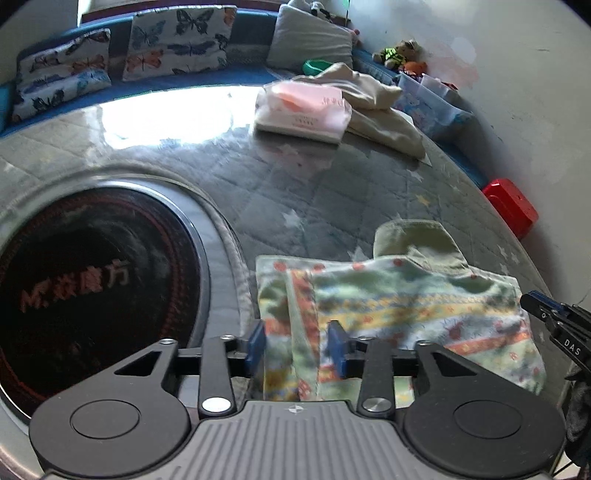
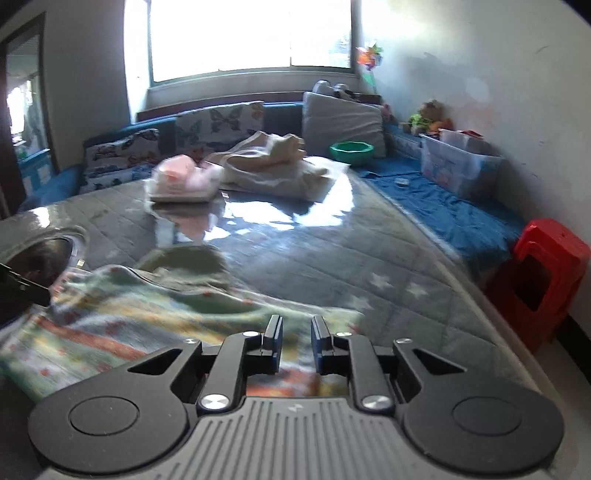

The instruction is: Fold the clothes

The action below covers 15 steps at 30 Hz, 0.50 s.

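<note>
Patterned garment [image 1: 399, 314] on glossy quilted table [image 1: 229, 177], near edge.
Left gripper [image 1: 297, 347] parted around a fold; right gripper [image 2: 295, 341] narrowly parted over cloth; beyond: folded pink stack [image 1: 303, 110], beige clothes [image 1: 376, 107]; inset round burner [image 1: 92, 291] at left.

This is a lived-in room of a home. Beyond the tongs, a blue cushioned bench [image 2: 443, 199] runs along the walls, lined with butterfly-print pillows [image 2: 218, 125] and a grey cushion [image 2: 341, 120] under a bright window [image 2: 251, 35]. A stuffed toy [image 2: 428, 116] and a clear storage box [image 2: 461, 166] sit on the bench ahead and to the right, and a red plastic stool [image 2: 543, 273] stands on the floor at the far right. The glossy surface [image 2: 332, 251] ahead is covered with a star-patterned quilted cloth and carries loose clothes [image 2: 273, 162].
</note>
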### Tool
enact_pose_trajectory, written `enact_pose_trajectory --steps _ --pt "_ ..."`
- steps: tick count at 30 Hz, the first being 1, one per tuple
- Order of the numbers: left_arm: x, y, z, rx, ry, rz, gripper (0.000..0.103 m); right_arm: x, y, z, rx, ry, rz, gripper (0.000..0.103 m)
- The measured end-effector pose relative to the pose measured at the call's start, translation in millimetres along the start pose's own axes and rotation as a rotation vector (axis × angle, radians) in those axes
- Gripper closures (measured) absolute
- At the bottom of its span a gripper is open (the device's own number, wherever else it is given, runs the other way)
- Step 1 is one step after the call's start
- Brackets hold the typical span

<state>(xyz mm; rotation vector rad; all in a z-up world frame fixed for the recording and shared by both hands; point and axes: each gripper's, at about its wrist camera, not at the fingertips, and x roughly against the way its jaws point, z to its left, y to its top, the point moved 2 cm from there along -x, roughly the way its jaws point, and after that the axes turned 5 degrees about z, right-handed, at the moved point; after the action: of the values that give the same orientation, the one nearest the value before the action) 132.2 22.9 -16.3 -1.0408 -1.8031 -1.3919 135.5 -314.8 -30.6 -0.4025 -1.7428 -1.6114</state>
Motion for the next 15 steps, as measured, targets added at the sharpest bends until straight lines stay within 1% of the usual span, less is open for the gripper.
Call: enact_pose_trajectory --steps 3,6,7,11,15 --pt "4.6 4.0 -5.5 -0.008 -0.014 -0.017 0.069 -11.7 6.8 11.3 0.011 0.047 0.022 0.085" --pt "6.4 7.7 -20.6 -0.038 -0.05 -0.029 0.069 -21.7 9.9 20.4 0.028 0.062 0.035 0.08" --pt "5.3 9.3 -26.4 -0.05 -0.064 -0.029 0.069 -24.9 10.8 22.5 0.031 0.067 0.04 0.08" --pt "-8.4 15.3 -43.5 -0.072 -0.08 -0.014 0.069 -36.3 12.5 27.3 0.037 0.081 0.058 0.079" --pt "-25.8 21.0 -47.7 -0.059 -0.089 0.008 0.07 -44.2 12.1 29.7 0.049 0.084 0.071 0.076"
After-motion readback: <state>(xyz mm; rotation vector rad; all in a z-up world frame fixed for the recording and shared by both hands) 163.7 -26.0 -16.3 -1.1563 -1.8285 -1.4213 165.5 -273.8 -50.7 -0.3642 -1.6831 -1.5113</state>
